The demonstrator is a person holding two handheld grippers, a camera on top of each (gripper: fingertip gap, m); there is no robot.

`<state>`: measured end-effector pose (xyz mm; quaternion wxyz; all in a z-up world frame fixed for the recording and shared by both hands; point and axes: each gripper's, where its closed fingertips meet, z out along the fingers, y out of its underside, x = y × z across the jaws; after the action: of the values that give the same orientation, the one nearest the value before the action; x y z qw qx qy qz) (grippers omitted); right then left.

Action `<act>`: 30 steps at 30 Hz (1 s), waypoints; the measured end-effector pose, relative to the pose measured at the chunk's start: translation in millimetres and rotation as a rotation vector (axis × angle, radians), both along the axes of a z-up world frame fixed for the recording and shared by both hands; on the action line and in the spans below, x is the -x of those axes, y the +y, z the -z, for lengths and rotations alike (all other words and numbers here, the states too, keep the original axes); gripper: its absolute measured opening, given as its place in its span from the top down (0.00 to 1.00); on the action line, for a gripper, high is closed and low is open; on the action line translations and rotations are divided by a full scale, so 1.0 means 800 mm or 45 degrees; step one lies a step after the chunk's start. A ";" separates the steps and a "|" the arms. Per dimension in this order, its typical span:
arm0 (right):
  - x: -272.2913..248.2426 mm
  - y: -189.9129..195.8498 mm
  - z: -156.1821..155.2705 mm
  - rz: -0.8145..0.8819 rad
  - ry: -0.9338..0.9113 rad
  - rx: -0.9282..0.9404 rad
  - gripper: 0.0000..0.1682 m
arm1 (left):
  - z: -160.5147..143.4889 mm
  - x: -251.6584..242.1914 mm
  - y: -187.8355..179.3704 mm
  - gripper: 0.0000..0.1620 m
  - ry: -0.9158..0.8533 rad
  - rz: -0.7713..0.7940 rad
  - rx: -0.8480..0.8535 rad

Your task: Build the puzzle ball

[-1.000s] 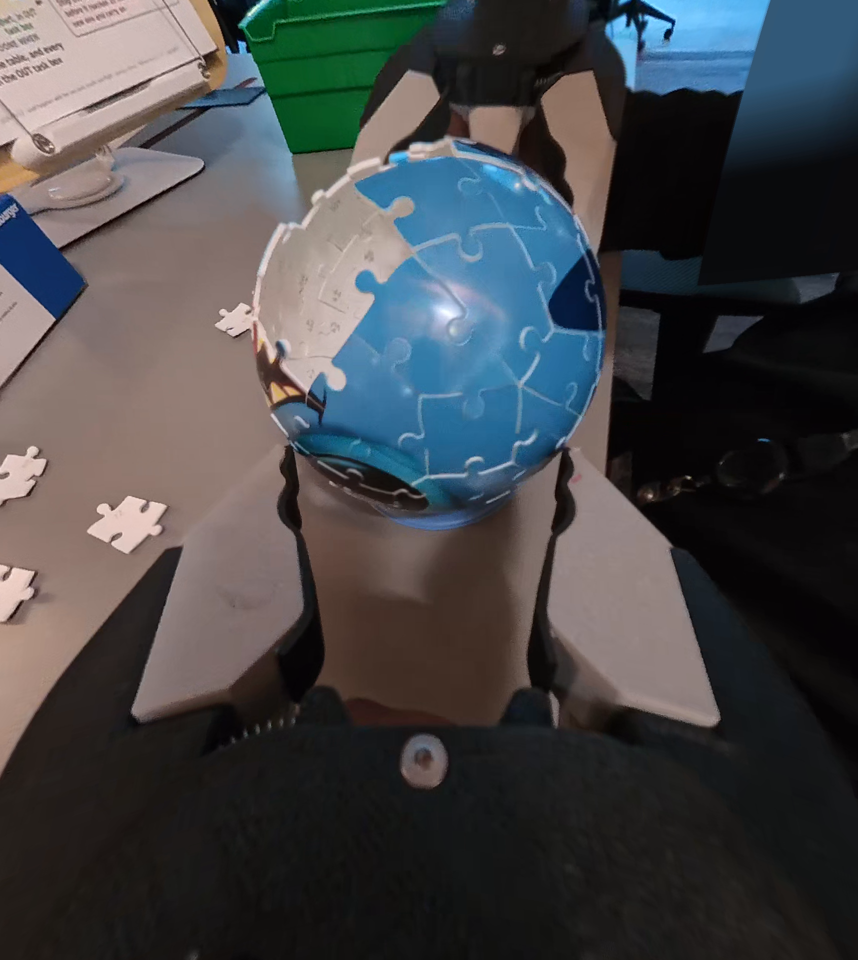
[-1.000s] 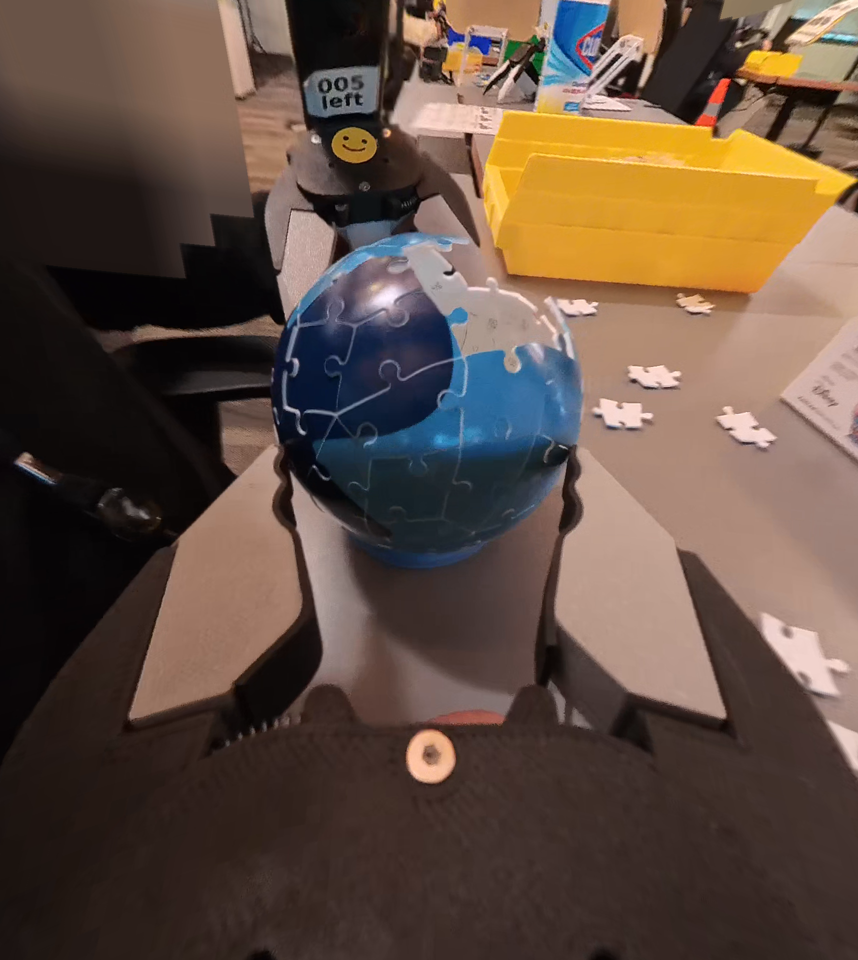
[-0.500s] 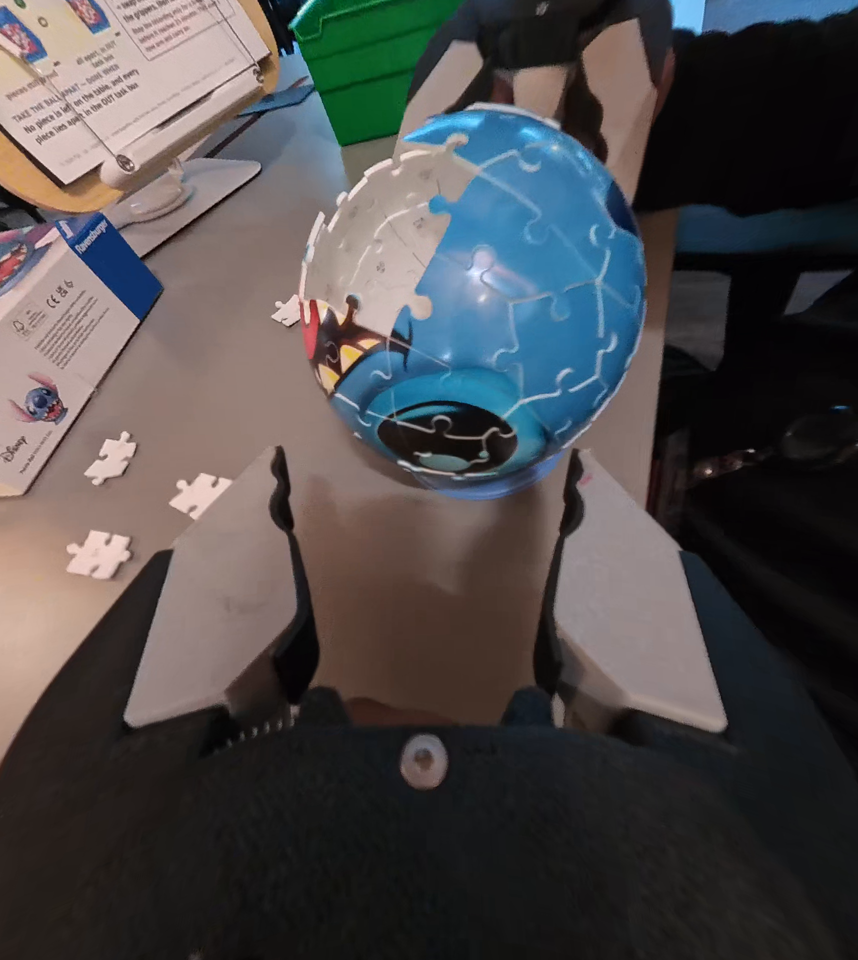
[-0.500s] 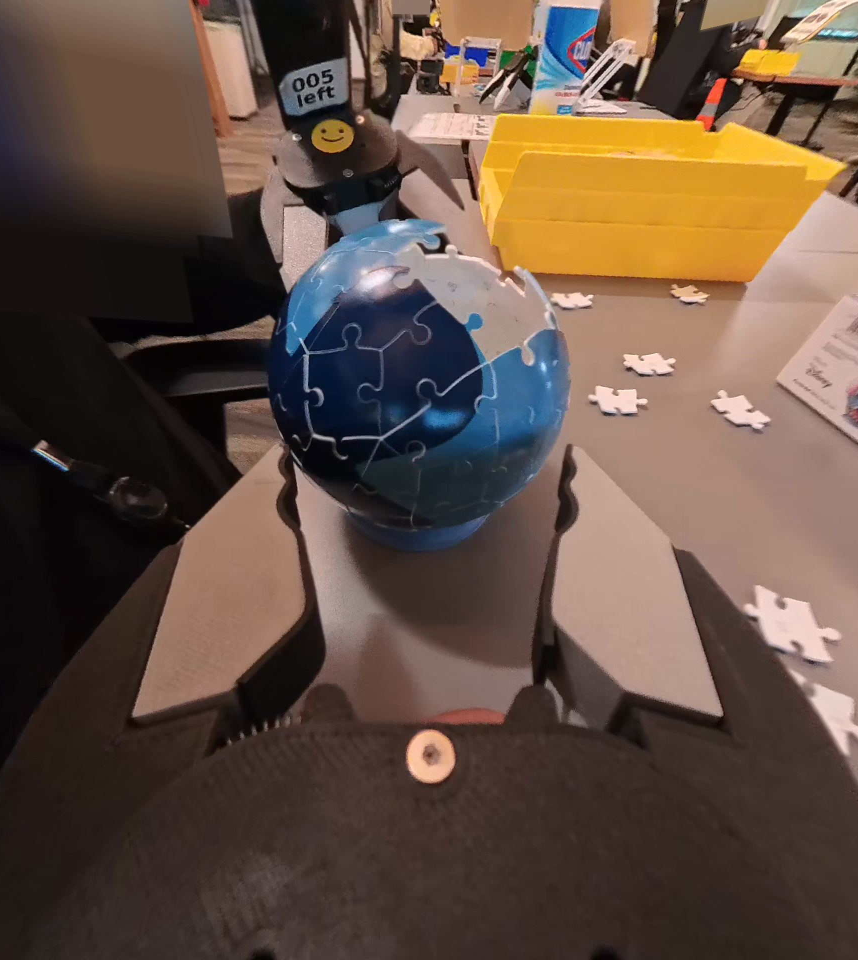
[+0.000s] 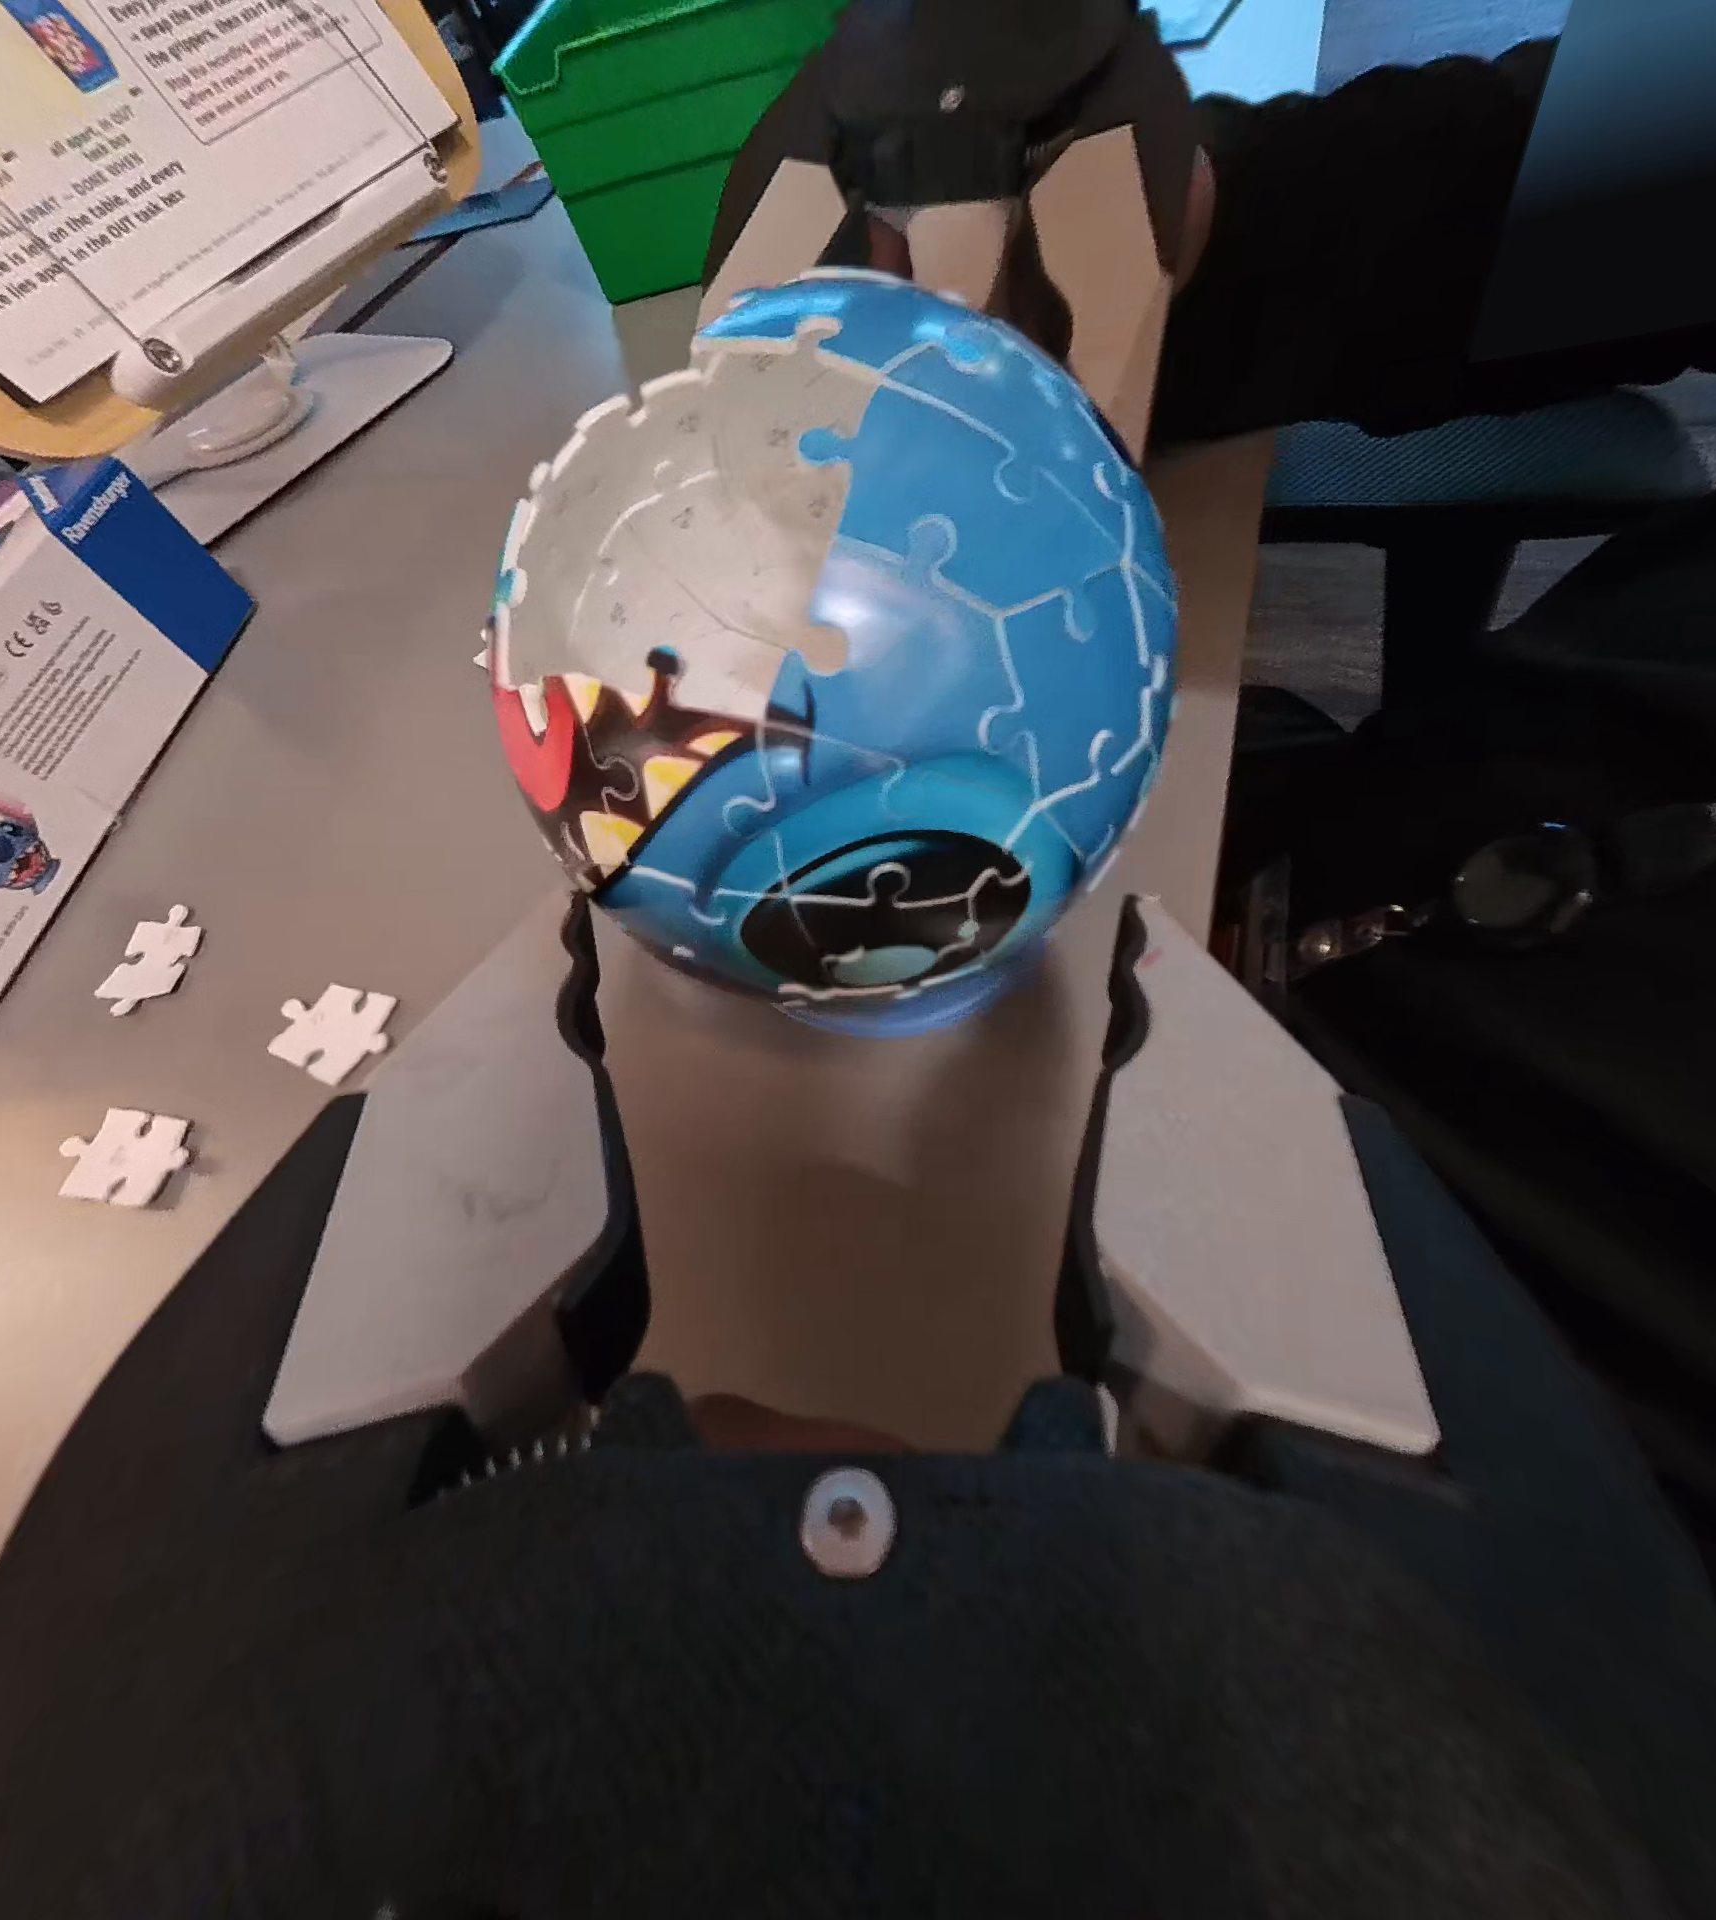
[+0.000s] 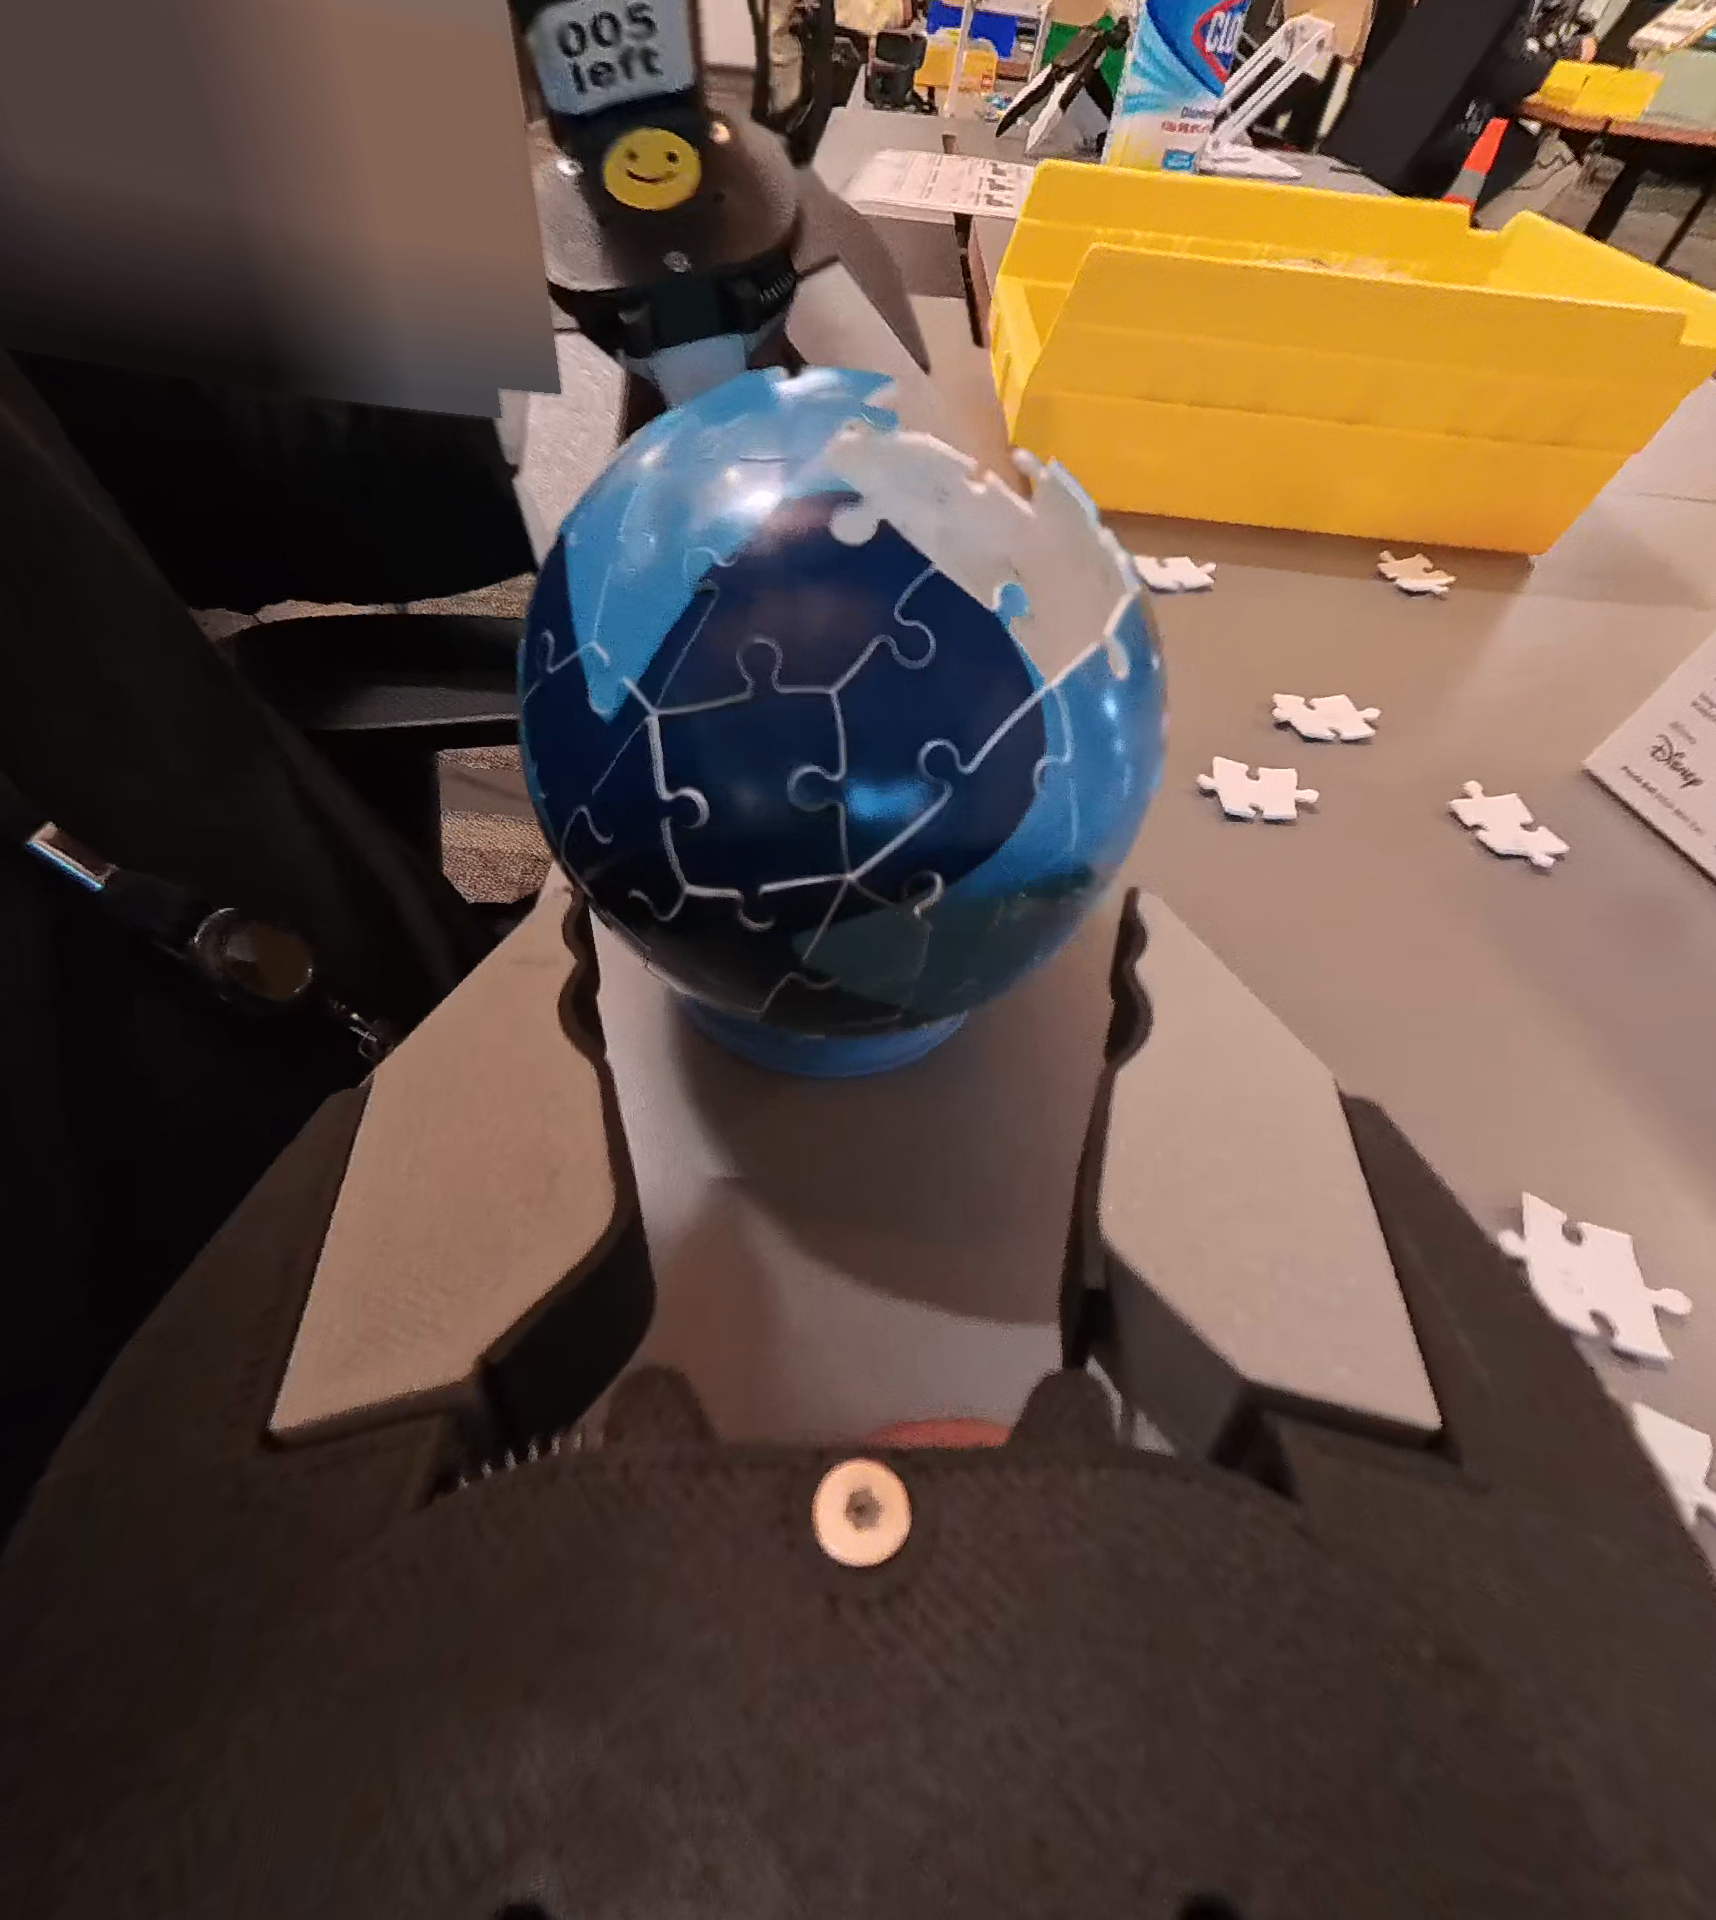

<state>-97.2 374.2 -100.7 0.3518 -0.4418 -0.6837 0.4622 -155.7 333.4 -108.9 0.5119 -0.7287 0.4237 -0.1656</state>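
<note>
Left wrist view: table (image 5: 334, 790) under both grippers. Puzzle ball (image 5: 833, 665) sits on its blue stand (image 6: 823, 1044) just ahead of the left gripper (image 5: 849, 935), jaws wide open, tips either side of ball's base, contact unclear. Ball has an unfinished gap up top. Right gripper (image 6: 849, 940) opp. side, jaws also open, holding nothing. Box (image 5: 23, 748) and loose pieces (image 5: 334, 1034) lie left of left jaws.

Both wrist cameras face each other closely across the puzzle ball (image 5: 833, 665) they share.
</note>
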 end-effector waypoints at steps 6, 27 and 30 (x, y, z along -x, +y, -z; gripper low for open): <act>-0.006 0.007 -0.006 0.030 0.026 -0.011 0.43 | -0.009 0.010 -0.024 0.43 -0.029 -0.019 -0.063; 0.006 -0.009 -0.009 -0.035 0.036 0.026 0.42 | -0.001 0.001 0.004 0.42 -0.063 0.029 0.029; 0.006 -0.010 -0.008 -0.040 0.030 0.042 0.42 | -0.002 0.001 0.002 0.42 -0.064 0.022 0.034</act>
<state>-101.8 366.0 -94.1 0.3451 -0.4312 -0.6786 0.4842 -156.6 335.2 -106.9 0.5111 -0.7274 0.4148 -0.1940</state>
